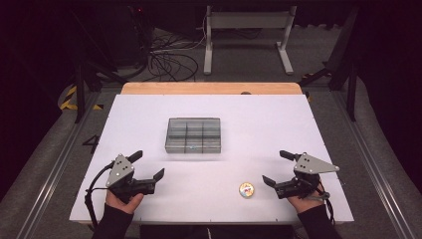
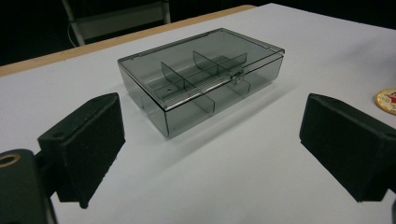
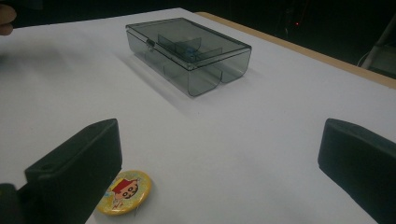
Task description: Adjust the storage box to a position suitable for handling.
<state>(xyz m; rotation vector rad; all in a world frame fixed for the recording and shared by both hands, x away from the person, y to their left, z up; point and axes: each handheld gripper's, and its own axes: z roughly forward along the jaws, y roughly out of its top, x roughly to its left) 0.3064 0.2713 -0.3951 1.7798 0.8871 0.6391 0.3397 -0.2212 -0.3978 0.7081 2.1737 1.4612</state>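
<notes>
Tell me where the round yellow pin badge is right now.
In the high view, the round yellow pin badge lies flat on the white table, near the front edge, just left of the right gripper.

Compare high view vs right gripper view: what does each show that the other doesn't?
High view alone: both hand-held grippers whole, the left and the right, each with jaws open and nothing between them, the person's hands and sleeves, the table's full outline, and a metal frame and cables on the floor beyond.

Right gripper view alone: the cartoon figure printed on the badge, read up close, and the box's rounded end wall.

Both: the closed smoky box with dividers, the yellow badge lying loose near the right hand-held gripper, and the white tabletop.
</notes>
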